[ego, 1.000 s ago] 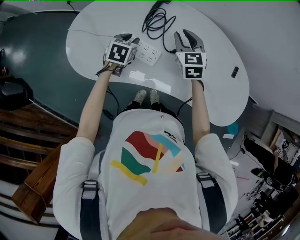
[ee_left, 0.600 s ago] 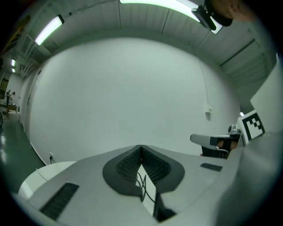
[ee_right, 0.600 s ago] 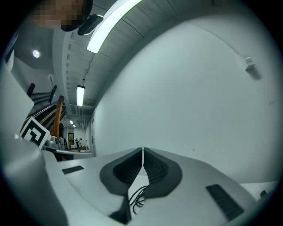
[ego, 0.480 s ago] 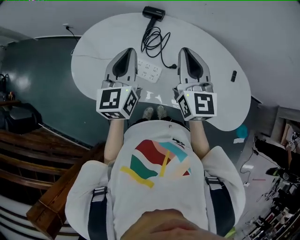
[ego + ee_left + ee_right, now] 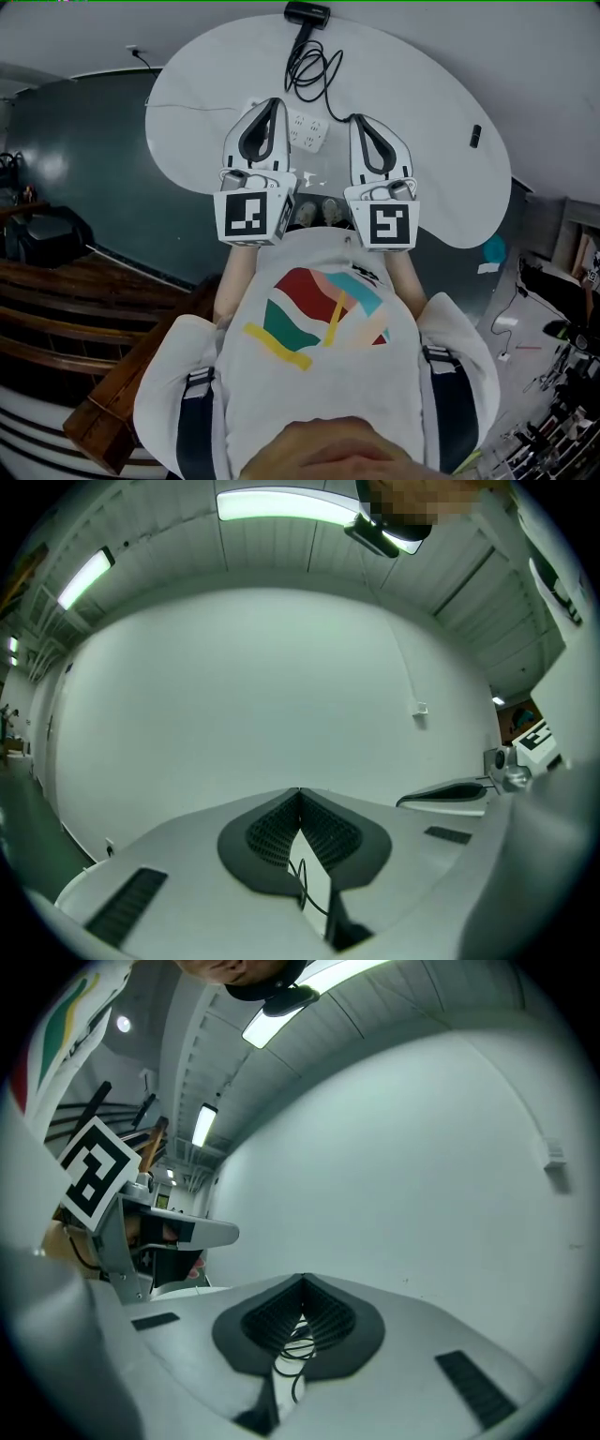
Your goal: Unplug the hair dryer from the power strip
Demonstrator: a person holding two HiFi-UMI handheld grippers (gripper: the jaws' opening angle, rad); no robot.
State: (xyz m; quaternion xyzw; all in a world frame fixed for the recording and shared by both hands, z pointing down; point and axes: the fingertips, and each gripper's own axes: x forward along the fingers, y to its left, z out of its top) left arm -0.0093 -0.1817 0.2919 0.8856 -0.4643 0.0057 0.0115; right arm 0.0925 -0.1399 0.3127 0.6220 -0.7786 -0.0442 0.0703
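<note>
Clenched on nothing, the left gripper (image 5: 273, 103) and right gripper (image 5: 357, 120) hover flanking the power strip (image 5: 309, 132), the hair dryer (image 5: 307, 14) lying beyond it; they are best kept high, clear of its coiled cord (image 5: 310, 66).

No legible txt, brand or no. is found in any view. Only coded signs are seen: a b/w square marker is carried on the cube (image 5: 247, 216) of the left gripper (image 5: 274, 101), and another on the cube (image 5: 388, 225) of the right gripper (image 5: 356, 120). A colour graphic w/o letters is printed on the person's shirt (image 5: 323, 314); the small mark above it is too small to be read
</note>
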